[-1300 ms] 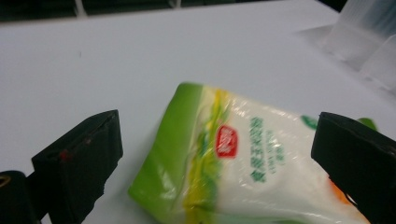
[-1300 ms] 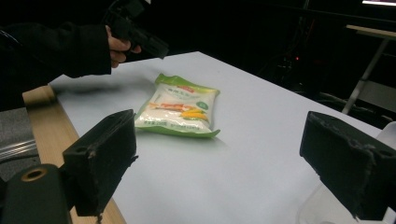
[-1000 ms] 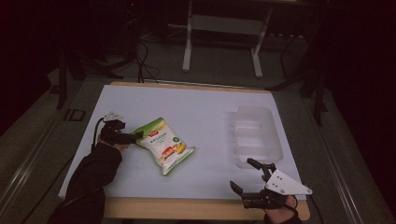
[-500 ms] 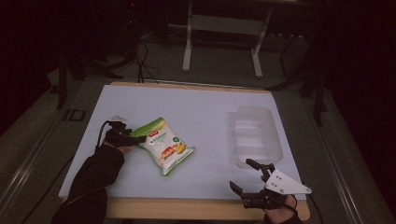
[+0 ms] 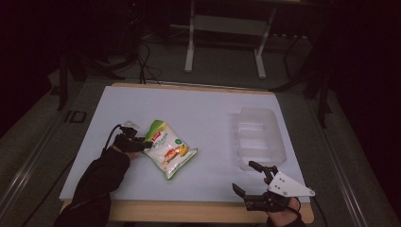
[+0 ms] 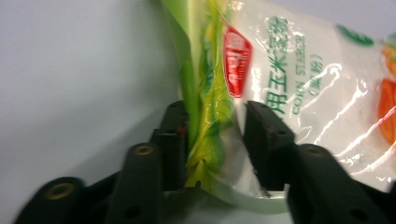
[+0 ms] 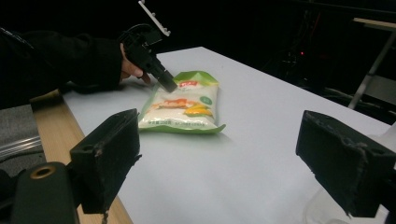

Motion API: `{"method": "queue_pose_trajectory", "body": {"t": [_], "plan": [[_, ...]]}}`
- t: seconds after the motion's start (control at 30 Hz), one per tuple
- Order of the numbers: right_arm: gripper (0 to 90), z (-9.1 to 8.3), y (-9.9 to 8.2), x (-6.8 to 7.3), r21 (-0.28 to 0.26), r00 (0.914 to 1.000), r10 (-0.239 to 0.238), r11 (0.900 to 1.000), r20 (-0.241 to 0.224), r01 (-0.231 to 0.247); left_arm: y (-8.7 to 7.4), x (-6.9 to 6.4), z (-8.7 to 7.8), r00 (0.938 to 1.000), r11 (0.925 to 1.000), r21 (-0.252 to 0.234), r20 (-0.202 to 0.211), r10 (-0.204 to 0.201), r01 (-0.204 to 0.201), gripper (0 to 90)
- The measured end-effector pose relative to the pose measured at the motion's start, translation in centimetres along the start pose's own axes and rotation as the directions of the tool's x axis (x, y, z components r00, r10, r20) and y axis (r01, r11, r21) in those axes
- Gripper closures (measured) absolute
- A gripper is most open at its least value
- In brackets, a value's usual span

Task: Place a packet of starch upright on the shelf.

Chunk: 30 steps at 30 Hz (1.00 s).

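High view first: the table (image 5: 198, 104), white-topped with a wooden front edge, carries everything, and both hand-held grippers work at its near side. Ahead of the right hand-held gripper (image 5: 255, 177), just past its upper jaw, sits a clear plastic tray (image 5: 259, 137) with ribbed compartments, standing apart from the jaws. The right gripper view catches a curved bit of that tray (image 7: 327, 205) under its right-hand jaw.

A bag (image 5: 168, 149) of corn starch, green-edged with a white face and orange print, lies flat on the table directly in front of the left hand-held gripper (image 5: 139, 144), well across from the right one. From the right gripper view the bag (image 7: 184, 107) lies ahead between the two spread jaws, far off, with the left hand-held gripper (image 7: 168, 84) at its far corner and a dark sleeve (image 7: 60, 60) behind it.

The left hand-held gripper is clamped on the bag's green sealed edge; in the left gripper view the bag (image 6: 299, 88) has its crumpled edge pinched between the two black jaws. The right hand-held gripper is released, jaws wide apart, holding nothing, resting by the table's front edge.
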State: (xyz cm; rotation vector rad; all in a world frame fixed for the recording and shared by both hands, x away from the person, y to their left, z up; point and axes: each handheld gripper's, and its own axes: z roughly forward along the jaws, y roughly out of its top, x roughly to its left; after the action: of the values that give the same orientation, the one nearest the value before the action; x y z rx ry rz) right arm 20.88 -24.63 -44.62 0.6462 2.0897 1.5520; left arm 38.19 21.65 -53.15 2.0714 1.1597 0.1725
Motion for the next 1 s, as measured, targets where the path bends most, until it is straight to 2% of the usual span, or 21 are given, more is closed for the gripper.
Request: {"method": "queue_pose_trajectory", "body": {"t": [0.07,0.2,0.23,0.3,0.37,0.47,0.57,0.73,0.9,0.97,1.0], "plan": [[13.5,0.0,0.0,0.0,0.001,1.0000,-0.001,1.0000,-0.002,0.001,0.2,-0.6,0.1,0.9994,0.9995,0.007,-0.018,0.031,-0.031,74.1],[13.8,-0.1,0.0,0.0,-0.002,1.0000,0.002,1.0000,-0.002,-0.002,0.3,-1.2,0.0,0.9970,0.9982,0.009,-0.050,0.059,-0.058,79.6],[13.8,-0.1,0.0,-0.1,-0.002,1.0000,0.004,1.0000,-0.001,-0.004,0.4,-1.3,-0.1,0.9970,0.9983,0.008,-0.052,0.058,-0.057,80.2],[13.8,-0.1,0.0,-0.1,-0.004,1.0000,0.009,0.9999,0.000,-0.009,0.7,-1.6,-0.4,0.9947,0.9967,0.015,-0.065,0.080,-0.080,81.1],[13.9,-0.2,0.0,-0.2,-0.006,1.0000,0.009,0.9999,0.001,-0.009,0.9,-1.7,-0.8,0.9947,0.9968,0.011,-0.065,0.080,-0.080,81.5],[14.1,-0.3,0.1,-0.3,-0.008,0.9999,0.014,0.9999,0.005,-0.014,1.3,-2.0,-1.7,0.9951,0.9965,-0.010,-0.054,0.083,-0.083,81.7],[14.1,-0.3,0.1,-0.3,-0.011,0.9998,0.016,0.9998,0.012,-0.016,1.9,-2.8,-2.6,0.9919,0.9932,-0.031,-0.063,0.110,-0.112,81.7],[14.1,-0.4,0.1,-0.3,-0.011,0.9997,0.018,0.9998,0.018,-0.018,3.0,-4.4,-4.2,0.9851,0.9841,-0.069,-0.066,0.159,-0.164,81.8],[14.3,-0.5,0.1,-0.6,-0.019,0.9992,0.028,0.9995,0.028,-0.027,3.9,-6.2,-5.4,0.9754,0.9722,-0.091,-0.067,0.210,-0.216,82.3],[14.8,-0.6,0.1,-0.6,-0.022,0.9991,0.033,0.9992,0.026,-0.033,4.2,-6.9,-5.7,0.9687,0.9657,-0.091,-0.074,0.237,-0.243,82.4],[14.9,-0.6,0.1,-0.6,-0.022,0.9991,0.031,0.9993,0.028,-0.030,4.4,-7.2,-5.9,0.9680,0.9647,-0.092,-0.071,0.241,-0.247,82.5]]}}
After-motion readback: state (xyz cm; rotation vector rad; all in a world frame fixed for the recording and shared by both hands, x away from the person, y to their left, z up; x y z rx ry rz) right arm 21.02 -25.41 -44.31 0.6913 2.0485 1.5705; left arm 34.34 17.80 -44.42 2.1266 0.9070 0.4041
